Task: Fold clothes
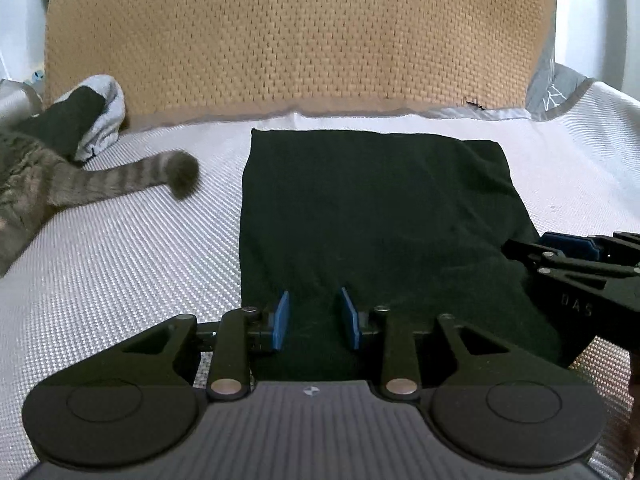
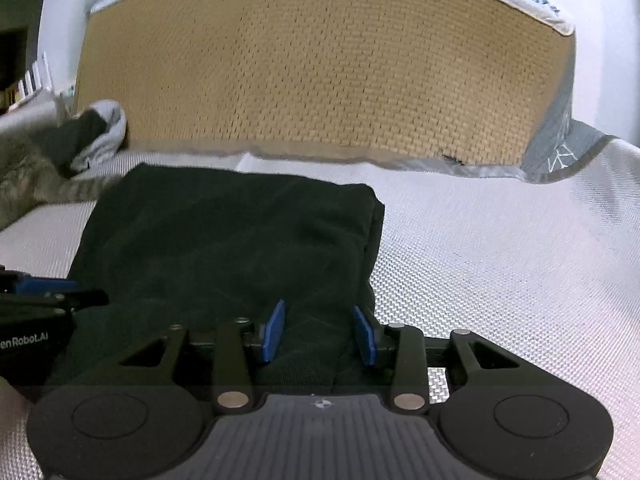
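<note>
While the woven white bed cover (image 1: 120, 264) spreads wide, the black garment (image 1: 368, 208) lies on it as a flat, squared rectangle, so folding looks well advanced or complete. Over its near edge, left gripper (image 1: 314, 318) and right gripper (image 2: 319, 330) stand parted, holding nothing.

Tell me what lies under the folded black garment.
The folded black garment lies flat on the white woven mat, which shows all round it. Whatever is directly beneath the cloth is covered. Both the left gripper and right gripper are open over its near edge.
</note>
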Available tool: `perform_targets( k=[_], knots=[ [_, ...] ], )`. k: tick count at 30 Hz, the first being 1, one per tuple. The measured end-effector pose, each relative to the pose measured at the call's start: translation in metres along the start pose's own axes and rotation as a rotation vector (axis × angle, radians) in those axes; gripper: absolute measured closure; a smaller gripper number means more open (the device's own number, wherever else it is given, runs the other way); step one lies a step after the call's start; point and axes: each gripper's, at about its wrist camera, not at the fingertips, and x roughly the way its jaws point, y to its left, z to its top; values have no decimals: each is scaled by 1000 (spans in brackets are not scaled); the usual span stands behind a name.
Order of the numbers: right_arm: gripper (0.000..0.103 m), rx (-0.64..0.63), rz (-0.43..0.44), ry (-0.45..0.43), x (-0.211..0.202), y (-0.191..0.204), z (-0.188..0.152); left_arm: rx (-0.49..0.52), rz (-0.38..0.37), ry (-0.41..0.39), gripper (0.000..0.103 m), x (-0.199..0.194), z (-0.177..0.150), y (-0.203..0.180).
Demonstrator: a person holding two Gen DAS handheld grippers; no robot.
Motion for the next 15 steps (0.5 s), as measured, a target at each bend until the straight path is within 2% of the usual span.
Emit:
perform_targets(
  k=[7, 15],
  knots=[
    [62, 7, -11, 78, 0, 0, 7, 17, 19, 33, 73, 3, 3, -2],
    [62, -43, -15, 103, -4, 4, 8, 55, 35, 44, 73, 5, 2, -8]
  ],
)
